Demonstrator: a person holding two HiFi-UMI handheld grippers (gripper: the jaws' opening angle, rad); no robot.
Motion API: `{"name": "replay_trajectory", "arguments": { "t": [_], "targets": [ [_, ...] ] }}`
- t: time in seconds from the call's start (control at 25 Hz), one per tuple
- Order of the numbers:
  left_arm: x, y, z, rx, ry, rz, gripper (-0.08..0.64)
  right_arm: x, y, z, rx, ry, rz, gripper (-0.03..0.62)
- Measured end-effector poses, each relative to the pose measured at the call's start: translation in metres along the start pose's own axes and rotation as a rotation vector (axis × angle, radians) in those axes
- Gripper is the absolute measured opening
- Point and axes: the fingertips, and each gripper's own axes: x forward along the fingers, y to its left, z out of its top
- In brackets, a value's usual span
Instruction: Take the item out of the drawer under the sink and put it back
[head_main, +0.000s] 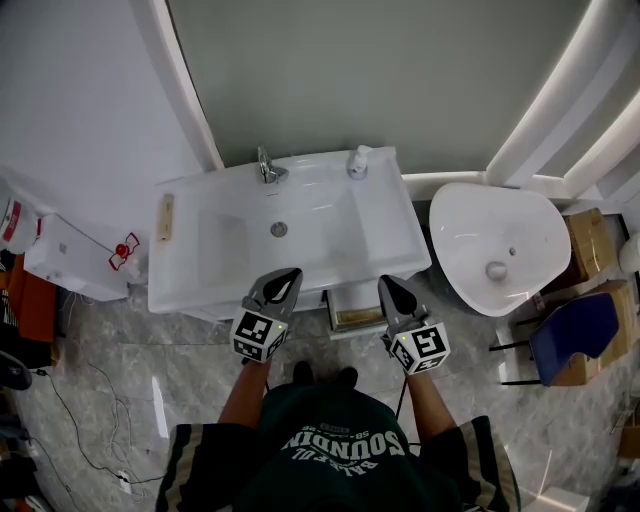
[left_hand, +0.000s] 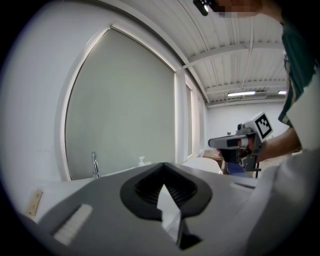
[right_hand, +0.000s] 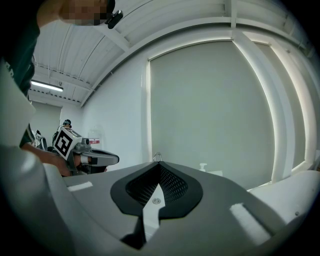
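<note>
The sink (head_main: 220, 240) fills the middle of the head view. The drawer (head_main: 355, 312) stands slightly out from under its lower edge, right of centre. Both grippers are held level just in front of that edge, one on each side of the drawer. The left gripper (head_main: 288, 276) has its jaws together on nothing, and so does the right gripper (head_main: 388, 285).

A tan patch shows inside the drawer. It is too small to tell whether this is the item or the drawer's floor.

The scene fits either the item waiting to be lifted out, or the item back in with the drawer not yet pushed home. In both cases, I judge that good work means dropping a gripper below the sink's lip, squaring it to the drawer front and keeping clear of the rim.
</note>
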Motion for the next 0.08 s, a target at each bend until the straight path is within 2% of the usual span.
{"name": "replay_trajectory", "arguments": {
  "t": [0.08],
  "targets": [
    [-0.0004,-0.0002,-0.0018,0.001,0.003,-0.001,0.049,-0.0005,0.0014,-0.0015,0.002,-0.002,0.001,0.0]
  ]
}}
